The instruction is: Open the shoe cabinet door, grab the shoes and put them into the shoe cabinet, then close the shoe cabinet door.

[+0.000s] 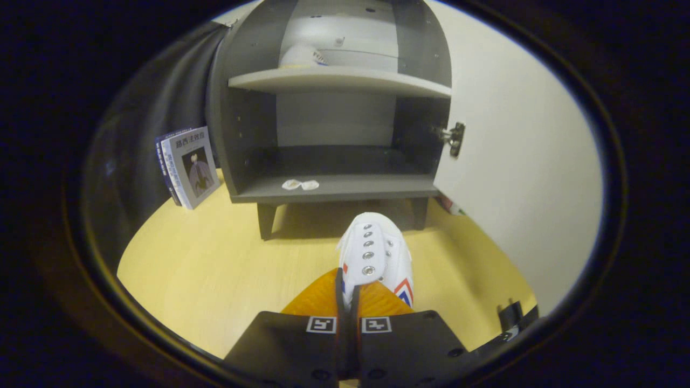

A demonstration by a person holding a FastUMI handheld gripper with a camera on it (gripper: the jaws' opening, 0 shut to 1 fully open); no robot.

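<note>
pale wood floor [215, 269] before open shoe cabinet [334, 186] – door [517, 178] swung right; tongs [349, 293] pinched tight on white shoe [377, 253] – book [191, 167] leaning beside cabinet, title unreadable.

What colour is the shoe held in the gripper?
White shoe, red-and-blue side marking, pinched between the orange fingers; gripper view.

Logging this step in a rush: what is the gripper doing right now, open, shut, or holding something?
Gripper: shut on the white shoe, both orange fingers pinching its edge, held out in front of the open cabinet.
</note>
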